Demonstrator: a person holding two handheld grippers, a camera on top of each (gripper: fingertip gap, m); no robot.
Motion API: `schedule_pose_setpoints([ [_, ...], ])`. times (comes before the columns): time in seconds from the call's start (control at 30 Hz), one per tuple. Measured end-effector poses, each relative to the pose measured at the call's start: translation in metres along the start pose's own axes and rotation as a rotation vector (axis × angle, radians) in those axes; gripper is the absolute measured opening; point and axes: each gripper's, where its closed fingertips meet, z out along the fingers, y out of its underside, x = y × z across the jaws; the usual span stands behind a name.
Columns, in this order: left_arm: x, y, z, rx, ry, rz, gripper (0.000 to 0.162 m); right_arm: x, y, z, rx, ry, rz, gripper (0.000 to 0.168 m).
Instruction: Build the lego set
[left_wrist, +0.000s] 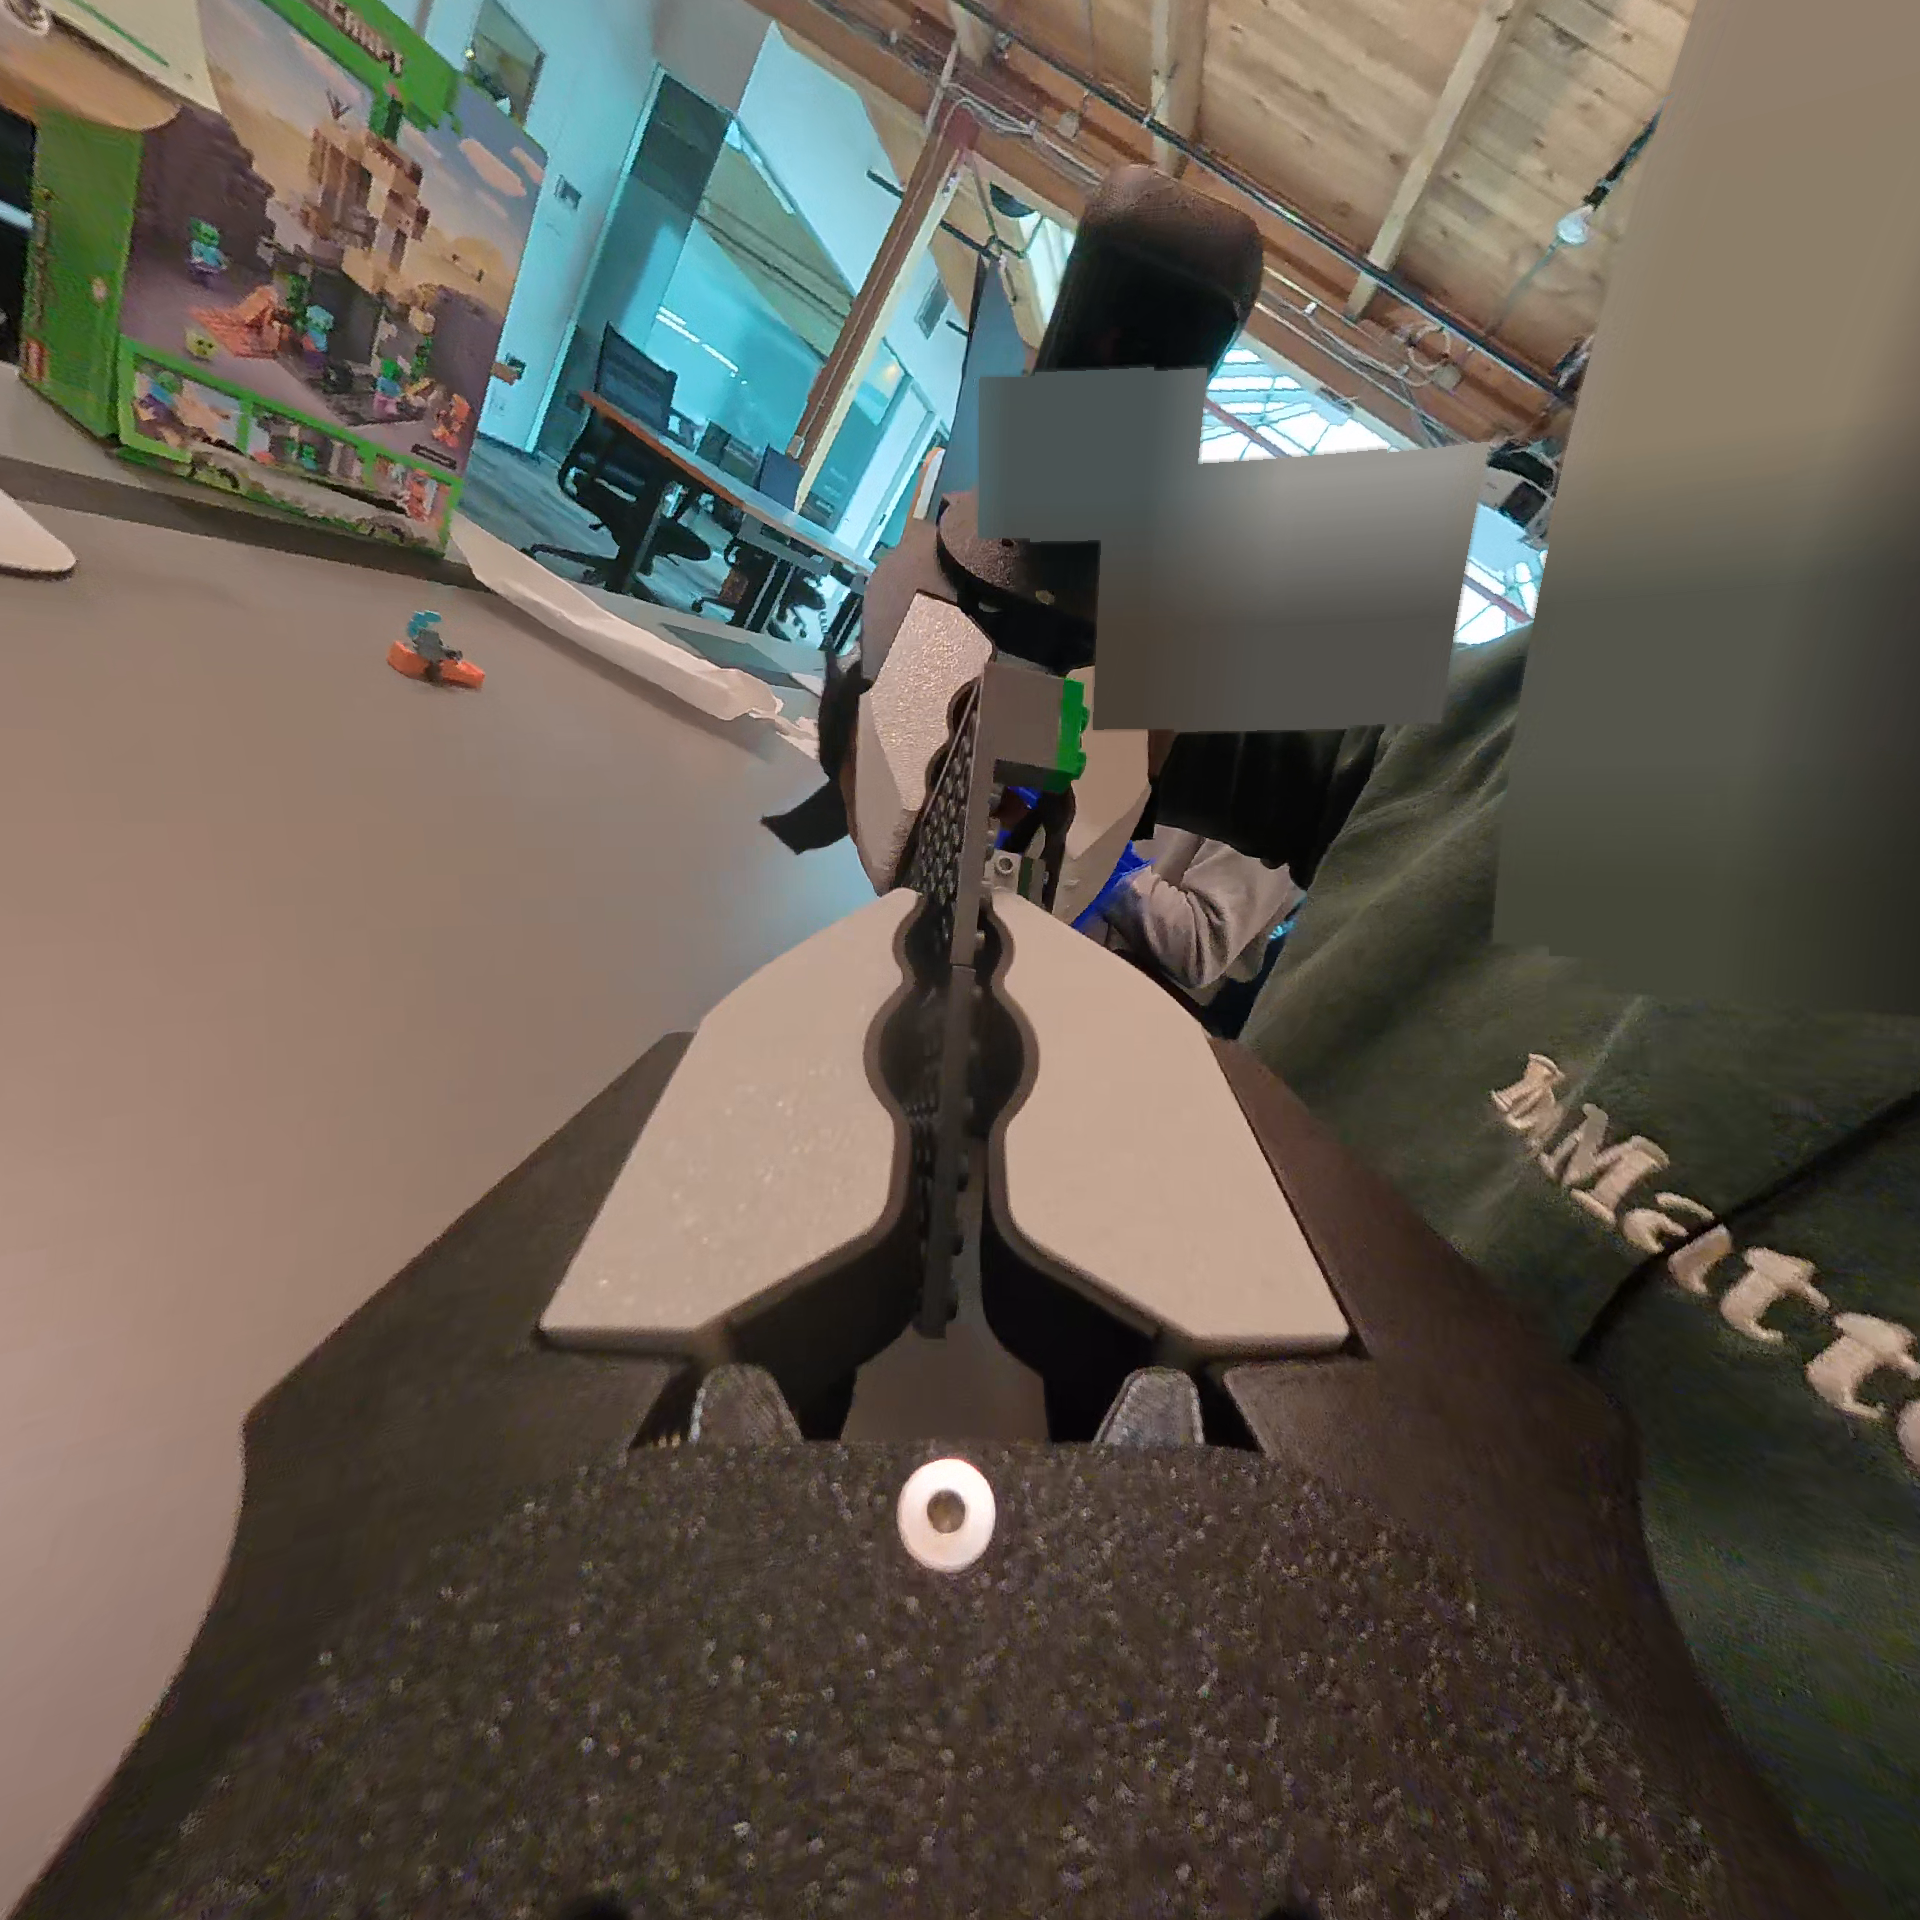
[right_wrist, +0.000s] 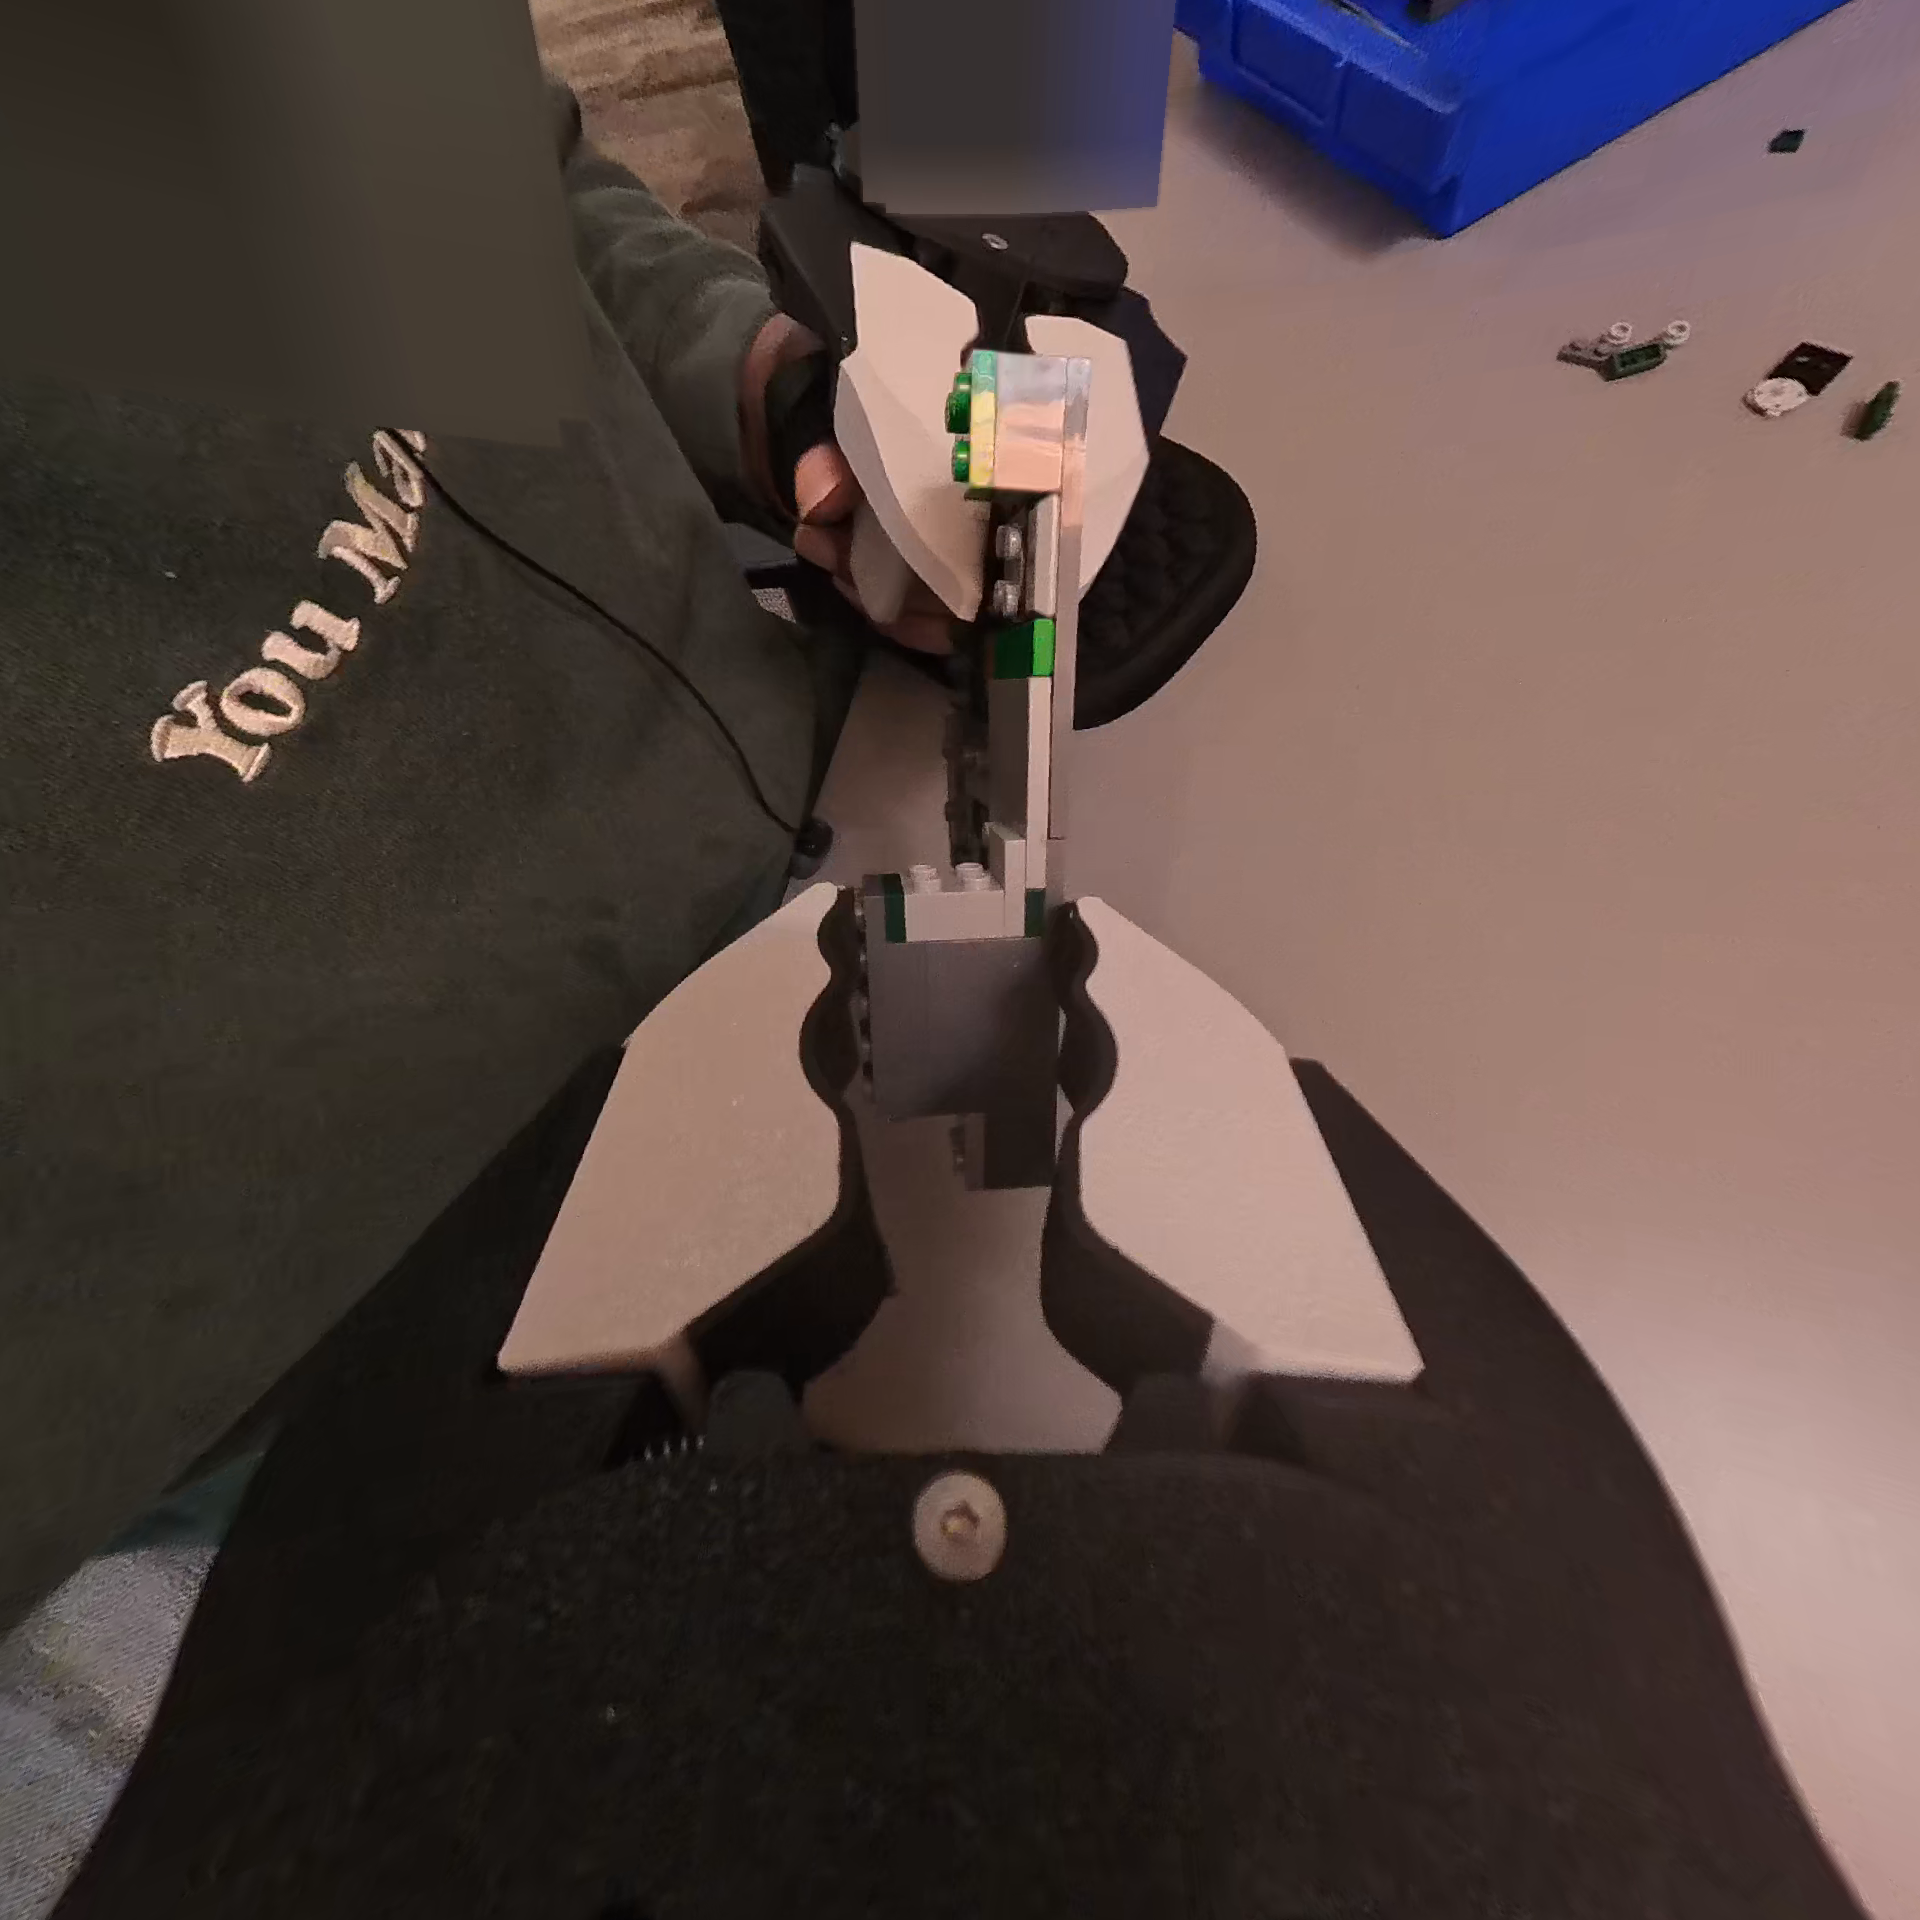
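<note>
Both claws hold the same lego build up in the air, one at each end, above the grey table.

The left claw is squeezed tight on the thin edge of the dark grey lego plate. The plate stands on its edge, and its bumps face left in the left wrist view. Farther along, grey blocks and a small green block stick out from it. The right claw shows past them, facing back.

The right claw is closed on the thick end of the lego build, with a dark grey block pinched between its two fingers. From there the build runs away as a long, thin grey wall with a green piece partway up. At the far end sits a shiny block with green bumps. There the left claw grips the build, and a hand holds that claw's handle.

A person in a dark green sweater is close on the left of the right wrist view.

On the table lie a few small loose pieces, well apart from the build. A blue bin sits at the far corner. In the left wrist view, a lego box stands far back, and a small orange toy sits alone on the table.
</note>
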Motion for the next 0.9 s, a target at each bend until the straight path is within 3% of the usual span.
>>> schedule_pose_setpoints([
  [0.2,0.006,-0.001,-0.005,0.067,0.072,0.040,0.008,-0.005,-0.007,0.000,0.008,0.017,-0.093,0.036],
  [0.5,0.008,-0.004,-0.003,0.094,0.036,0.120,0.008,-0.005,-0.011,-0.003,0.033,0.080,-0.161,0.037],
  [0.57,-0.004,-0.004,-0.002,0.090,-0.028,0.071,0.006,0.001,-0.012,-0.005,0.054,0.111,-0.121,0.037],
  [0.67,-0.015,-0.012,-0.004,0.181,-0.035,-0.074,0.006,0.012,-0.008,-0.012,0.043,0.229,-0.161,0.058],
  [0.9,-0.043,-0.012,-0.007,0.265,-0.053,-0.457,0.006,0.020,-0.019,-0.038,0.180,0.572,-0.258,0.047],
])
